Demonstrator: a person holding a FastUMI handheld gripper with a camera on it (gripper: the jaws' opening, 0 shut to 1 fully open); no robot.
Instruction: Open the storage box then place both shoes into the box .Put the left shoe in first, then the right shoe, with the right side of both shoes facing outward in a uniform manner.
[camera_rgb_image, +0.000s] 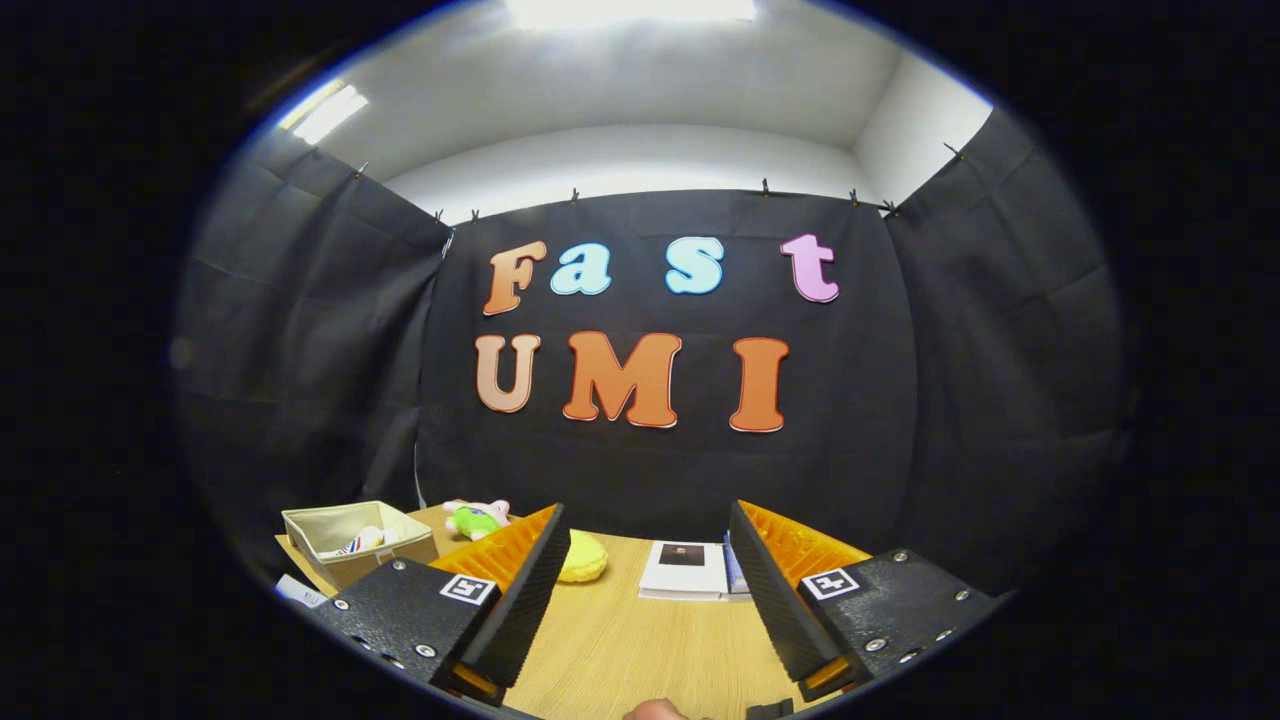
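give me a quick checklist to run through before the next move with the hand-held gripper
1. Hand-held gripper open and holding nothing: ok, fingers spread wide with only bare wooden table between them.
2. Fabric storage box located: ok, beyond the left finger, near the table's edge.
3. Box open: ok, no lid on top.
4. Shoes located: cannot tell; something white with stripes lies inside the box, too small to identify.
5. Path to the box: not ok, gripper points at the booklet, not the box.
6. Clutter: ok, yellow plush and green plush toy sit apart from the box.
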